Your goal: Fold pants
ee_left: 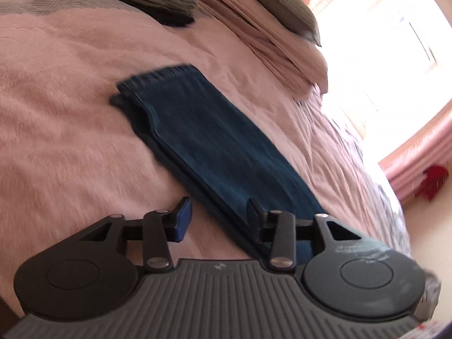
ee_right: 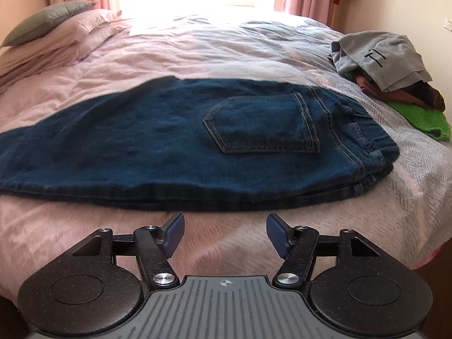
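Two grippers over a pink bedspread (ee_right: 84, 226): left gripper (ee_left: 219, 220) and right gripper (ee_right: 224, 234), fingers apart and empty, near lengthwise-folded blue jeans (ee_right: 169, 147).

A: What do the pants (ee_right: 180, 141) look like?
B: Dark blue denim, folded lengthwise, 1 leg stacked on the other, lying flat on the pink bed (ee_right: 197, 243).
A: And relative to the fingers?
B: Just beyond the right fingers (ee_right: 173, 233), back pocket (ee_right: 262, 124) up, waistband to their right. The legs run away past the left fingers (ee_left: 183, 220), hems at the far end.
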